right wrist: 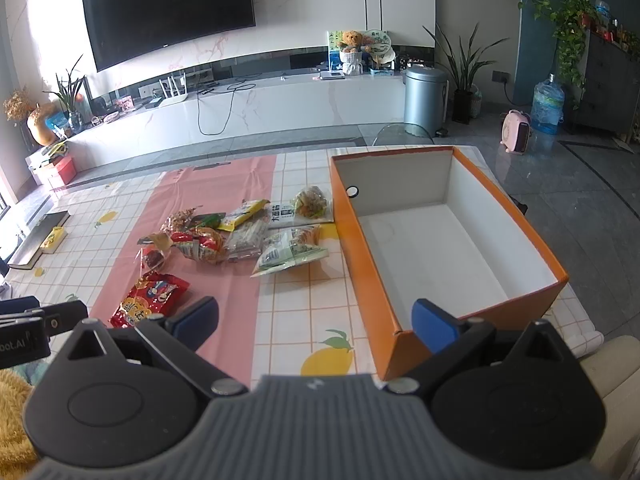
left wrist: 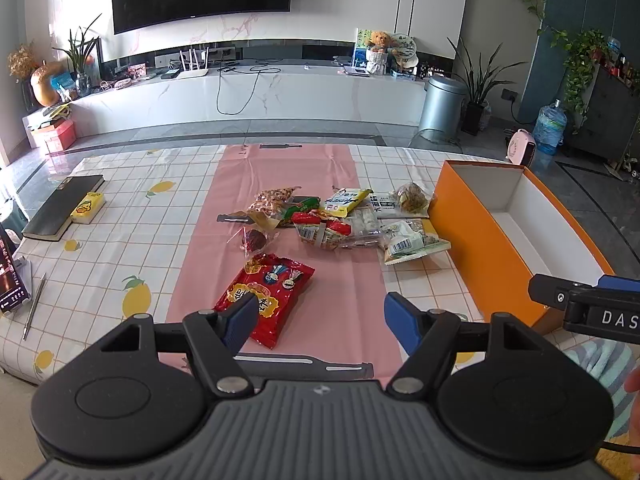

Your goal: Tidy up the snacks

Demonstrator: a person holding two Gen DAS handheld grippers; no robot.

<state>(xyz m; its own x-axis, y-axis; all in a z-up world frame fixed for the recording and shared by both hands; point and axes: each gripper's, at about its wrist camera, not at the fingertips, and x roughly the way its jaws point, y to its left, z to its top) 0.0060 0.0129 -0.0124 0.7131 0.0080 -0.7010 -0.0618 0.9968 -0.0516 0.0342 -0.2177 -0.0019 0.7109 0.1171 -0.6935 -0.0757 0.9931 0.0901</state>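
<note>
Several snack packets lie in a loose pile (left wrist: 336, 220) (right wrist: 236, 236) on the pink strip of the table cover. A red packet (left wrist: 266, 296) (right wrist: 150, 298) lies apart from the pile, nearer to me. My left gripper (left wrist: 320, 322) hovers open above the table's near side, its left pad over the red packet's near corner, nothing between its fingers. An orange box (left wrist: 476, 248) (right wrist: 368, 264) with a white inside stands empty at the right. My right gripper (right wrist: 316, 322) is open over the box's near left corner, holding nothing.
A black book (left wrist: 64, 206) with a small yellow box (left wrist: 88, 208) on it lies at the table's left, and a pen (left wrist: 34, 306) sits near the left edge. Beyond the table are a white TV bench and a metal bin (right wrist: 425, 98).
</note>
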